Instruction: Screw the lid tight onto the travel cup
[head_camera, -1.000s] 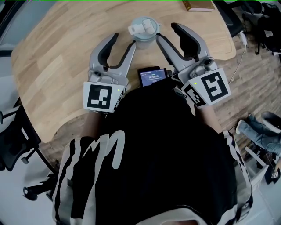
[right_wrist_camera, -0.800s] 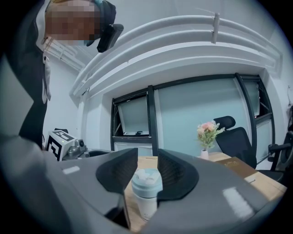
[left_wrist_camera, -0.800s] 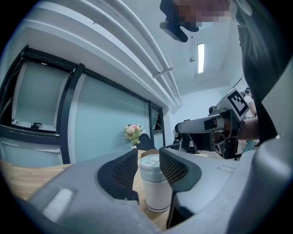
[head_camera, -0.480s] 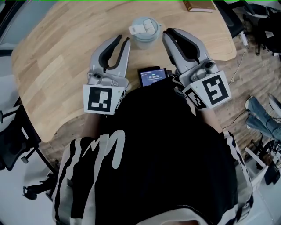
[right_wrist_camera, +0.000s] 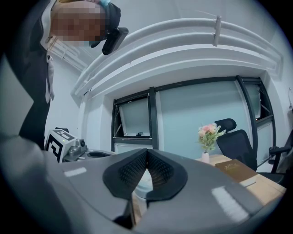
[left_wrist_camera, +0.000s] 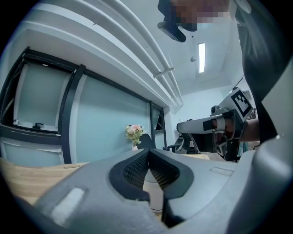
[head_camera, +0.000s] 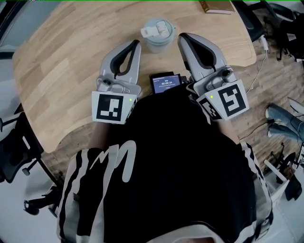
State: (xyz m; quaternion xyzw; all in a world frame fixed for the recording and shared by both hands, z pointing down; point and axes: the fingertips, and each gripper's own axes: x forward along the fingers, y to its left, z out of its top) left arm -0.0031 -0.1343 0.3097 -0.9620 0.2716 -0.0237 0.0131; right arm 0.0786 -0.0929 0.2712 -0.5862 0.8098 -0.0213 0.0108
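The pale blue travel cup [head_camera: 156,33] stands upright on the wooden table [head_camera: 61,61] with its white flip-top lid on. My left gripper [head_camera: 136,44] lies level just left of the cup, apart from it. Its jaws have just been closing and are shut on nothing. My right gripper [head_camera: 182,37] lies level just right of the cup, its jaws likewise just closed and empty. In the left gripper view the cup [left_wrist_camera: 154,192] shows past the shut left gripper [left_wrist_camera: 148,151]. In the right gripper view the cup [right_wrist_camera: 142,183] shows behind the shut right gripper [right_wrist_camera: 147,151].
A small black timer with a lit screen [head_camera: 165,82] lies at the table's near edge between the grippers. A book [head_camera: 216,5] lies at the far right corner. A vase of flowers [right_wrist_camera: 208,135] and an office chair [right_wrist_camera: 233,137] stand beyond the table.
Both grippers' jaws have closed from wide open to shut with nothing between them. A second ago their inner jaws reached up beside the cup; now they lie clear of it. The cup has not moved.
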